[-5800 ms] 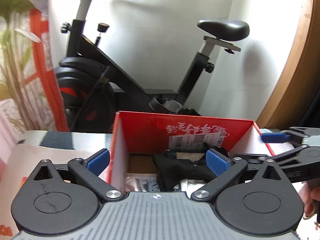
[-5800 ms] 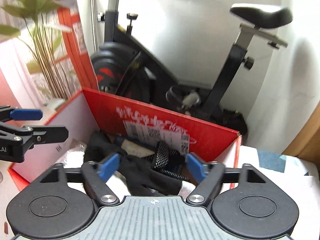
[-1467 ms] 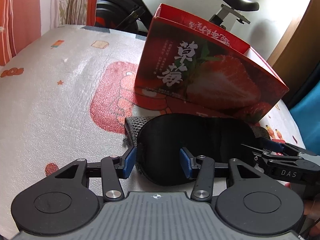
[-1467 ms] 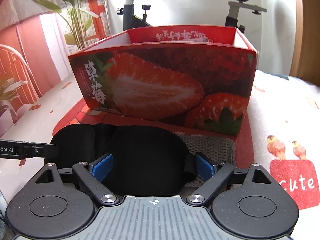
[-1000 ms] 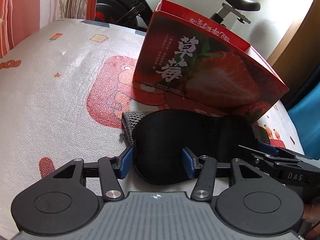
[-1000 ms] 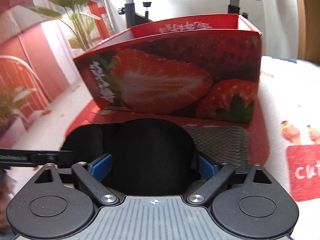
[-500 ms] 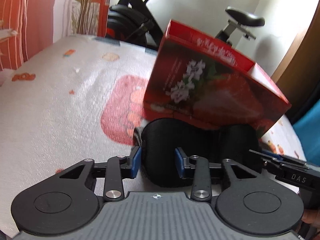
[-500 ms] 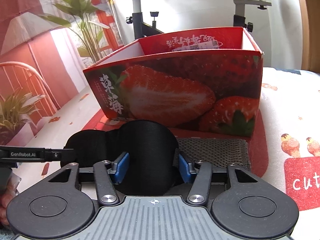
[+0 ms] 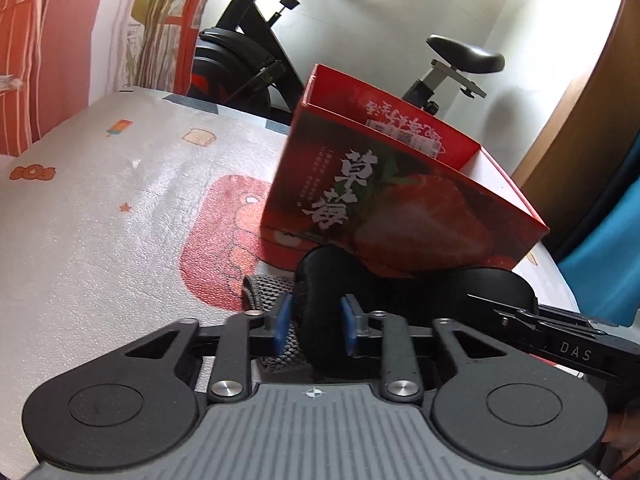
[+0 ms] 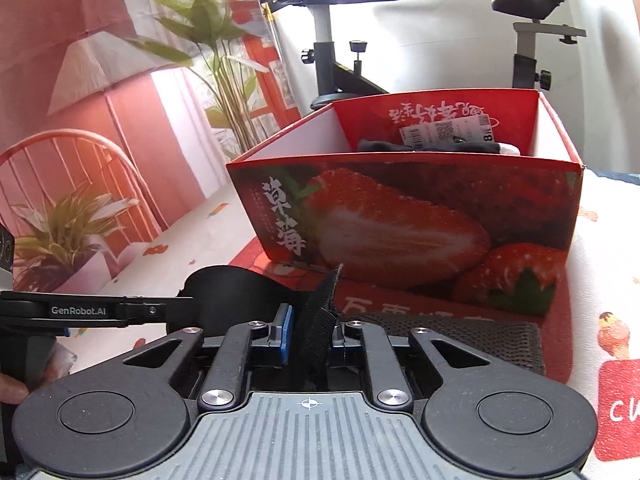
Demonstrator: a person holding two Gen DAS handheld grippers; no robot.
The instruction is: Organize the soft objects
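Now both my jaws are closing on the black eye mask (image 9: 324, 304), left gripper (image 9: 313, 322) and right gripper (image 10: 310, 338) pinching opposite ends so it stays spread, strawberry box (image 10: 404, 220) at twelve o'clock

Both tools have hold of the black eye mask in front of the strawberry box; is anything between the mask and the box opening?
Only the box's own front wall: the eye mask sits low against it, so it must clear that wall. The left tool, jaws closing, and the right tool pinch it. Dark items already lie at the back.
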